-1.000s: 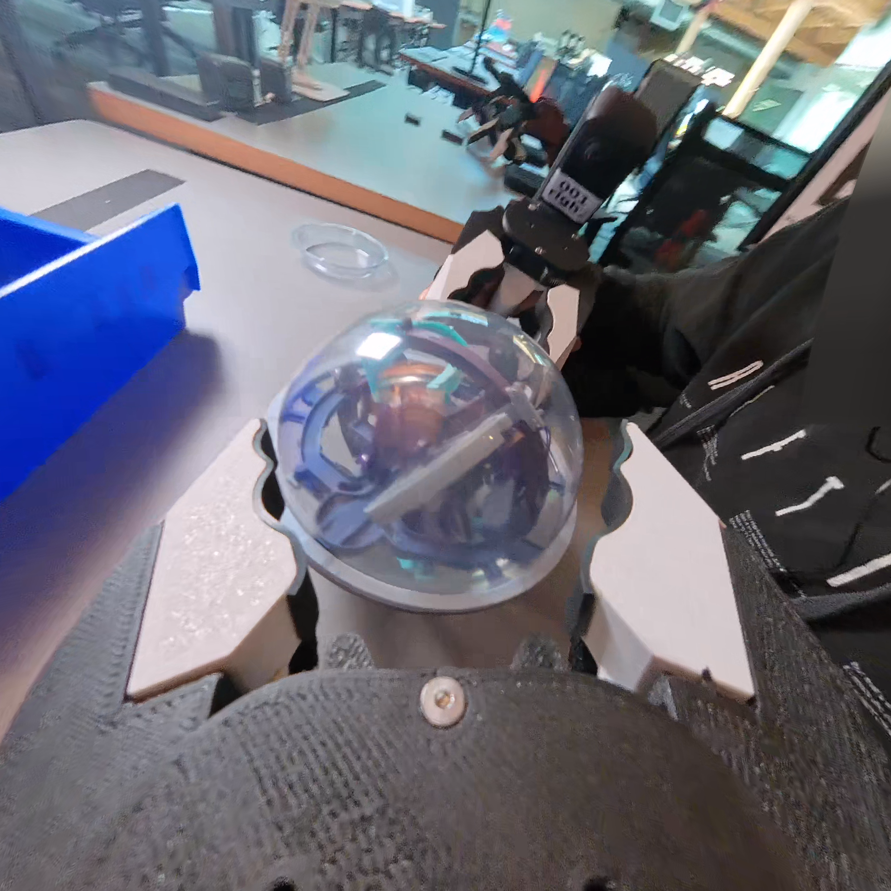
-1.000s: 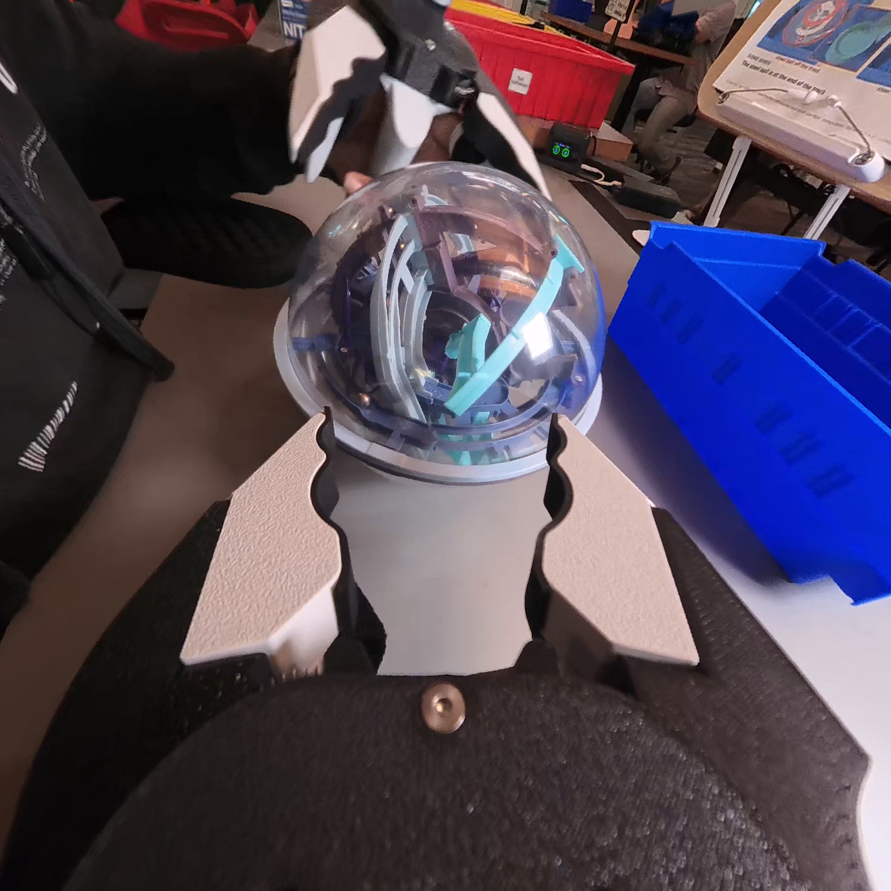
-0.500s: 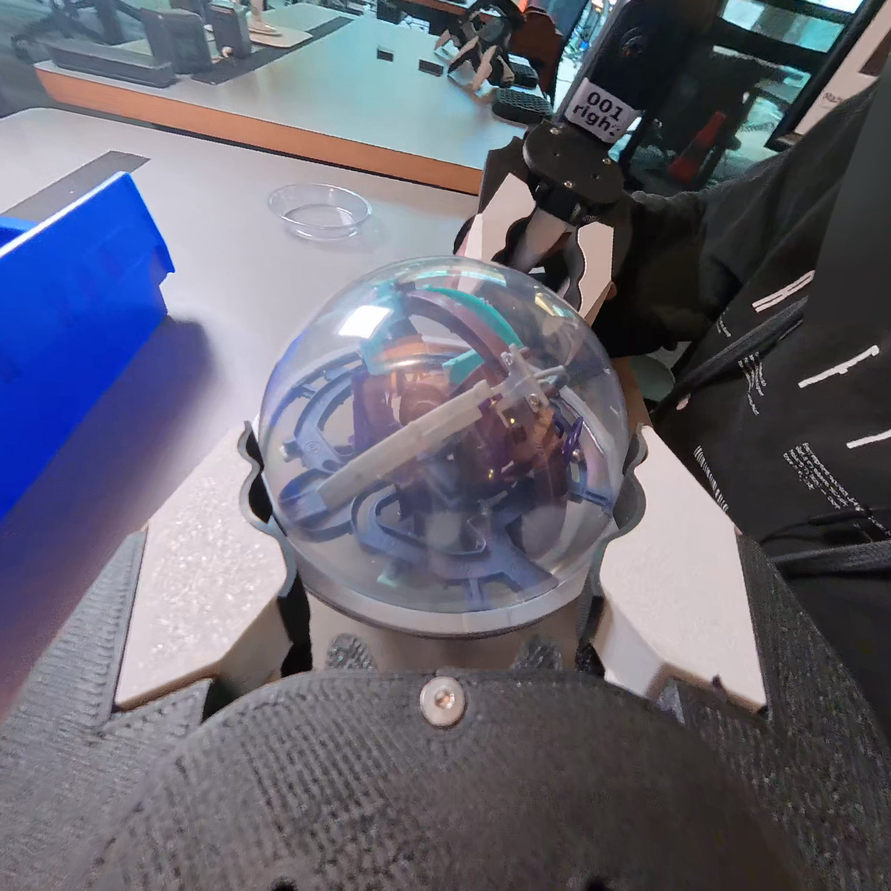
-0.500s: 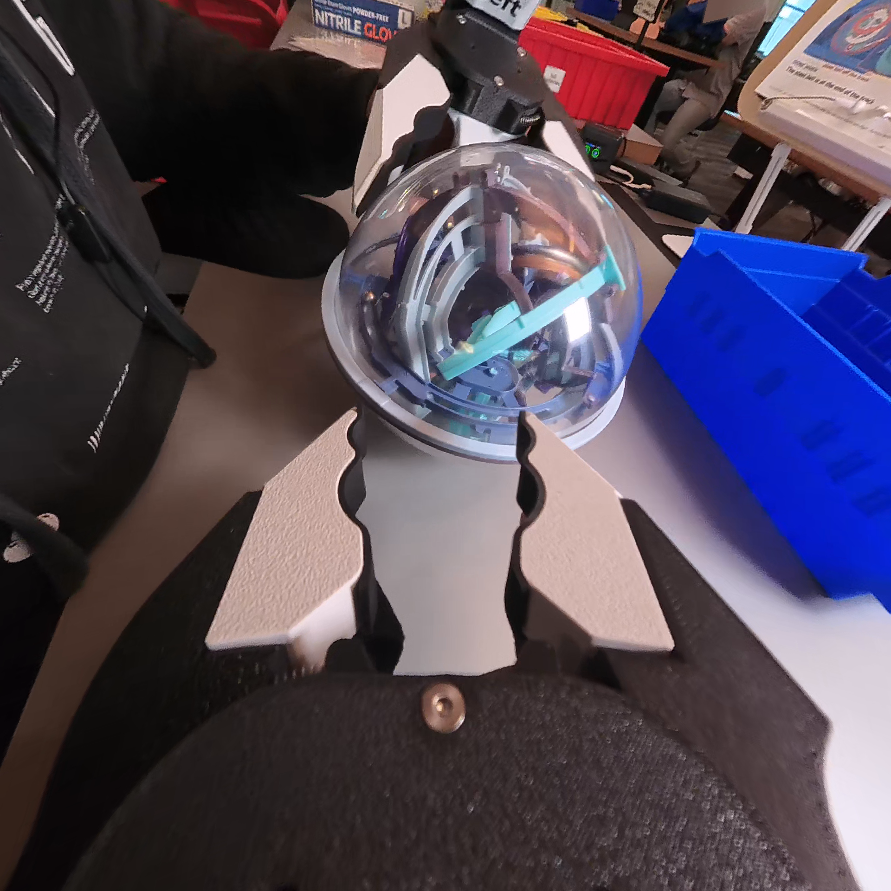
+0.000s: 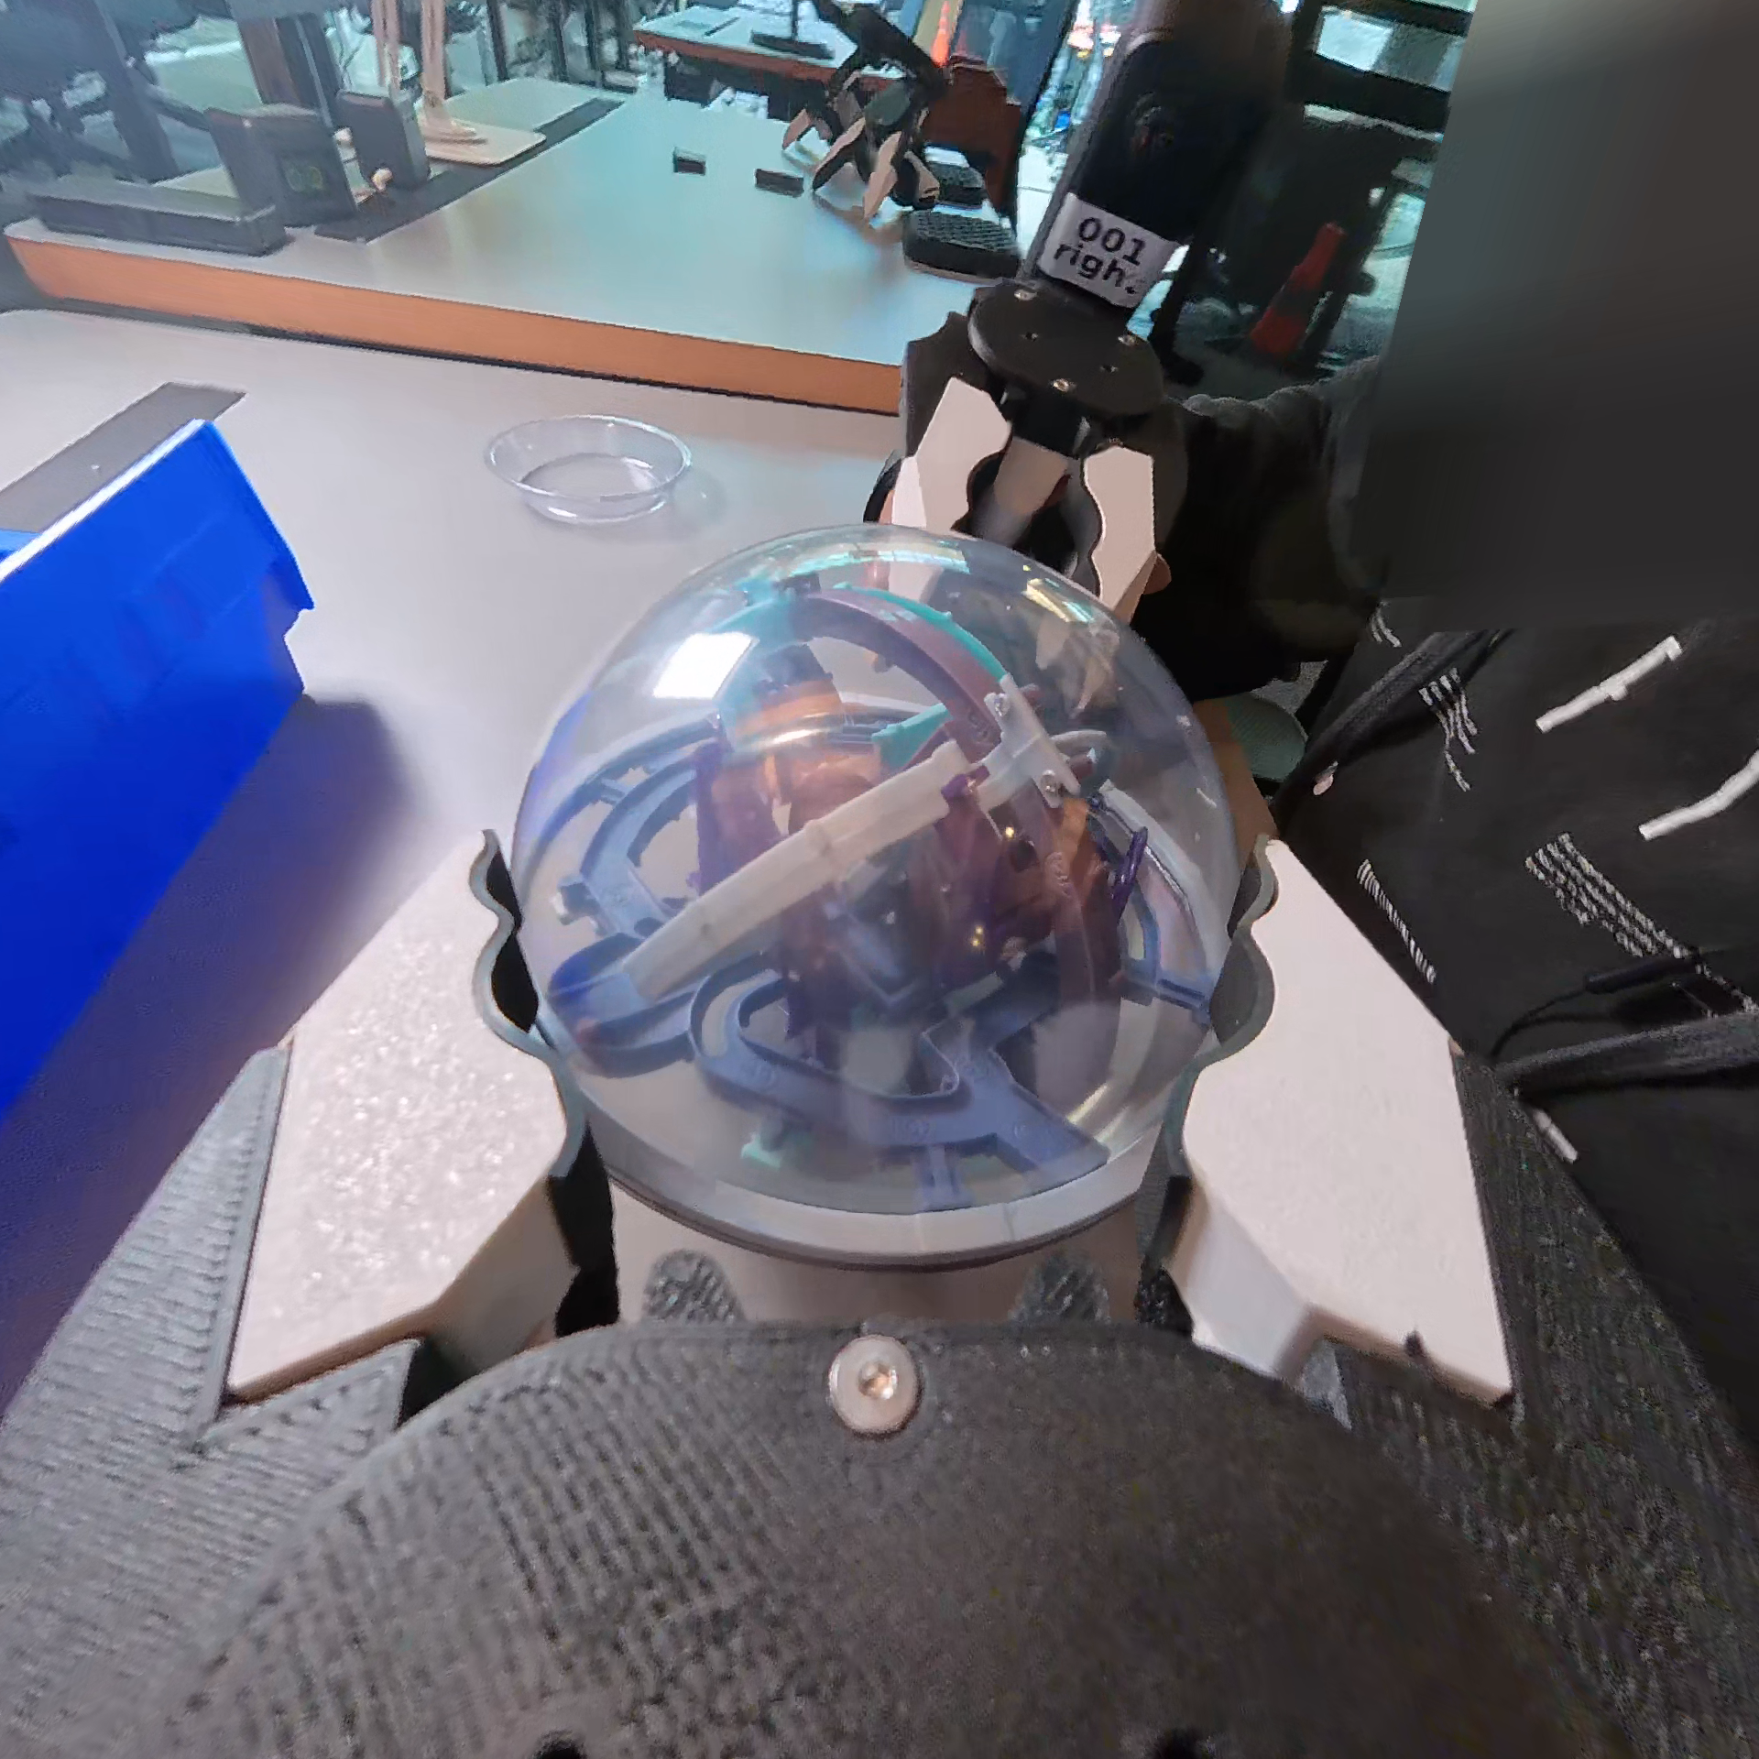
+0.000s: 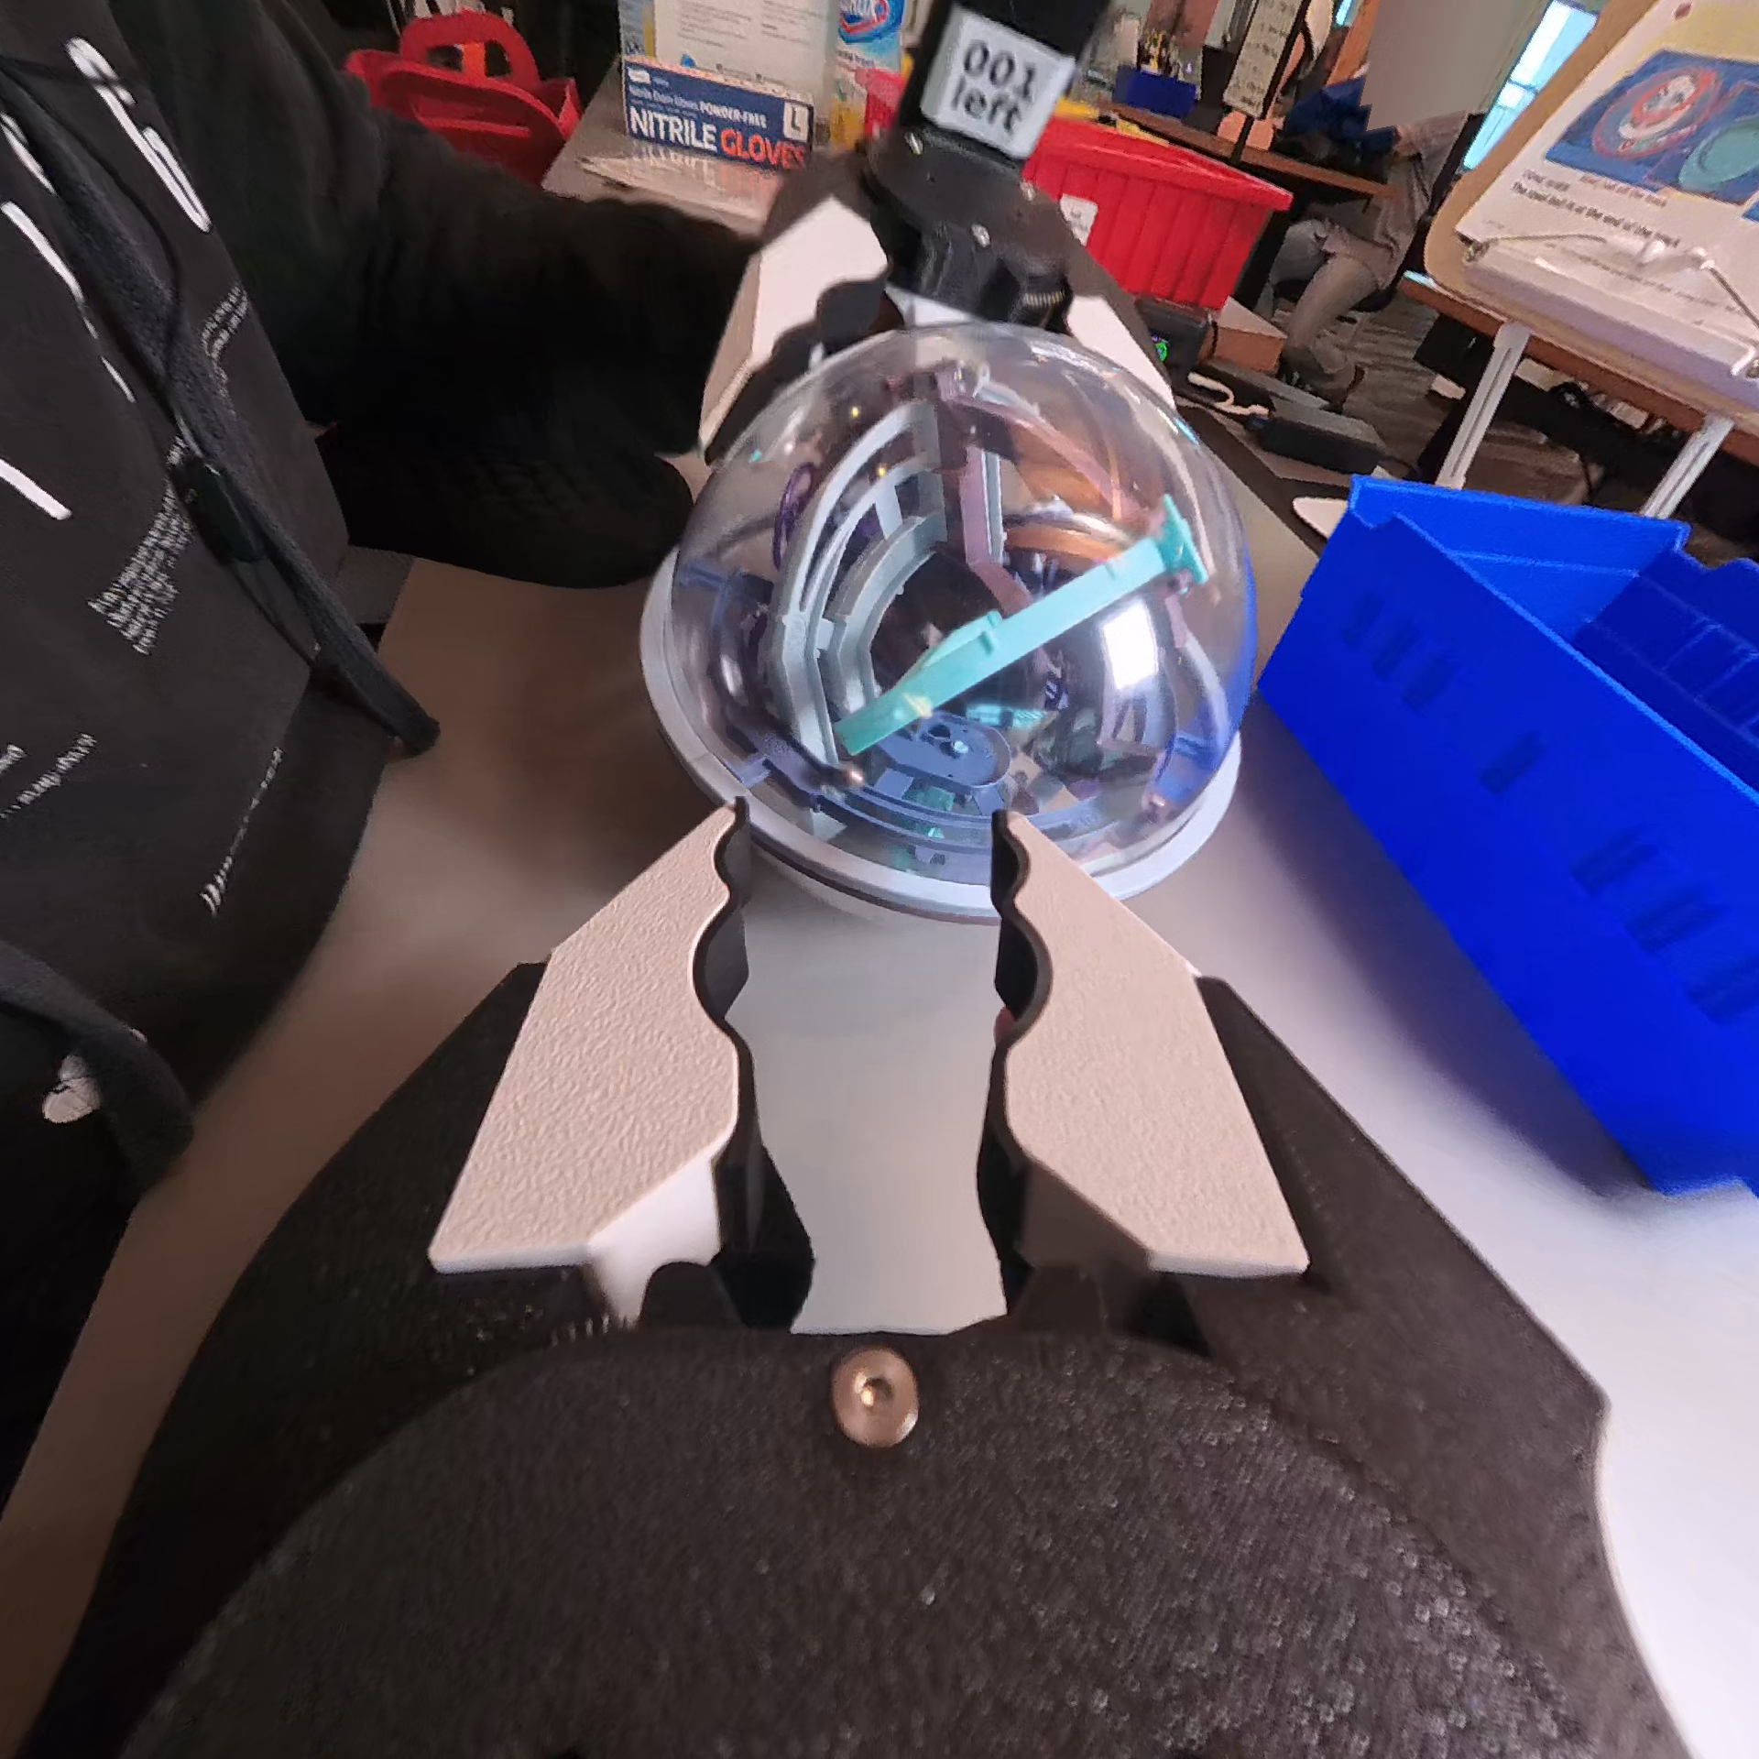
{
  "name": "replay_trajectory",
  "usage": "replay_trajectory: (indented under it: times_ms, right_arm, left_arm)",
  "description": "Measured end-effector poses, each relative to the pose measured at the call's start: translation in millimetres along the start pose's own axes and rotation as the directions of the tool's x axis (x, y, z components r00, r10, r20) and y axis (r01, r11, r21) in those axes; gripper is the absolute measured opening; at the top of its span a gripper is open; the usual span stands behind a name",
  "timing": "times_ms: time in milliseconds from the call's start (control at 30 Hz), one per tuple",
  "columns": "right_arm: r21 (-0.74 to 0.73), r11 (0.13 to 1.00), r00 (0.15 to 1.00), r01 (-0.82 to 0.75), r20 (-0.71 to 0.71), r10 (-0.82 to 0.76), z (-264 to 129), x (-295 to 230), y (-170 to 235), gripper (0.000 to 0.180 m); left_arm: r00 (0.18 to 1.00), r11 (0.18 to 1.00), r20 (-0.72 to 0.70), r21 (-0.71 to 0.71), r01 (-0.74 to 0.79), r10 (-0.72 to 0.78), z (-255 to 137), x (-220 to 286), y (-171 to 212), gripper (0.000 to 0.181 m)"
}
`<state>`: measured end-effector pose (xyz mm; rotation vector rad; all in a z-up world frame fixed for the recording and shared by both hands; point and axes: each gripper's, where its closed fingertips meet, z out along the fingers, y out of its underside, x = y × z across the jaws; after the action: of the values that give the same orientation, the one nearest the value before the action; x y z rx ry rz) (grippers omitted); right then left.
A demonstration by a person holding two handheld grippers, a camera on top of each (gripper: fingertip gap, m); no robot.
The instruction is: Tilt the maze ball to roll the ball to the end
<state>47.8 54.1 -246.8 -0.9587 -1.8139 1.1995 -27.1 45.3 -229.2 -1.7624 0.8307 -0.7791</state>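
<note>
Tilting maze ball (image 5: pixel 871 914), clear dome, teal/purple tracks inside, L tool (image 5: pixel 871 961) gripping

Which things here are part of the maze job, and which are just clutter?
In use:
- maze ball, clear dome on a pale base
- left gripper, closed around the dome
- right gripper, jaws apart, tips at the base rim

Lying about:
- blue bin
- clear dish
- glove box
- red bin

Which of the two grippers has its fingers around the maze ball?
The left gripper: its fingers sit on both sides of the maze ball. The right gripper only has its tips at the ball's rim, fingers narrower than the ball.
</note>
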Motion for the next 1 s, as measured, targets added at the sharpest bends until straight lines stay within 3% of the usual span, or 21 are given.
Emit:
replay_trajectory:
  times_ms: [300,867,1000]
  right_arm:
    - [0.032,0.999,1.000,0.011,0.021,-0.011,1.2,-8.1,-8.6,0.049]
    - [0.056,0.998,1.000,-0.011,0.028,0.010,2.9,-8.5,-7.2,0.048]
    - [0.024,0.999,0.999,0.045,-0.028,-0.044,-0.3,2.3,1.3,0.049]
  left_arm:
    - [0.996,0.997,-0.063,0.045,-0.058,0.060,-5.6,4.7,4.1,0.145]
    - [0.989,0.999,-0.147,0.048,0.016,-0.009,-6.5,-3.1,2.7,0.145]
    - [0.985,0.998,-0.170,0.051,0.036,-0.027,-5.9,-5.6,1.7,0.145]
